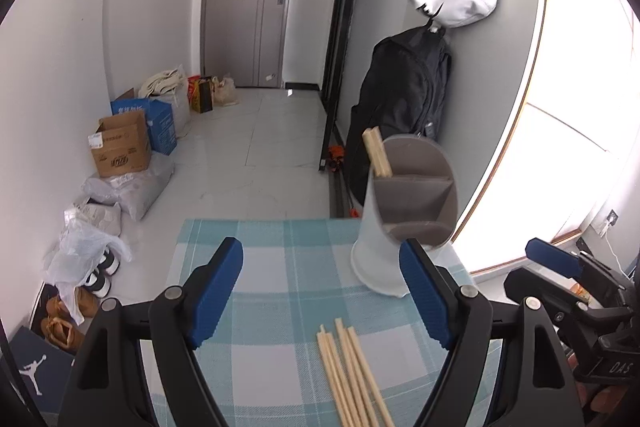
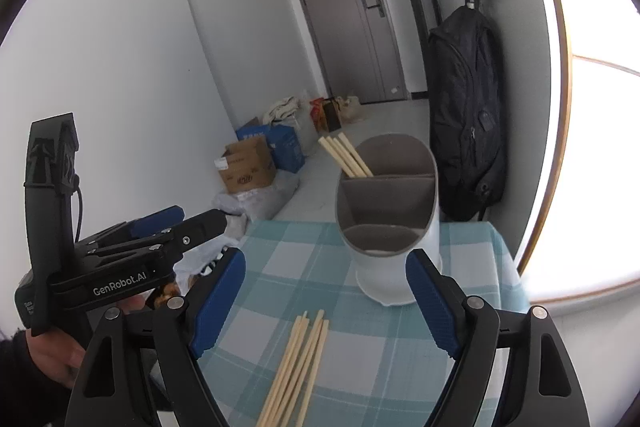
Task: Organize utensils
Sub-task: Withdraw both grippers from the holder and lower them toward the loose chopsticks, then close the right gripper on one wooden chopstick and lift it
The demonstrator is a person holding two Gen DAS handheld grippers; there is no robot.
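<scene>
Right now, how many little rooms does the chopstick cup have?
3 in the holder: the far one holds chopsticks, the middle and near ones look empty, though their bottoms are partly hidden.

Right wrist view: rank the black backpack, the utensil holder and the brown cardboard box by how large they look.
1. black backpack
2. utensil holder, boosted by nearness
3. brown cardboard box

Both hand-held grippers, left [image 1: 322, 291] and right [image 2: 326, 301], wide open, empty, angled downward
</scene>
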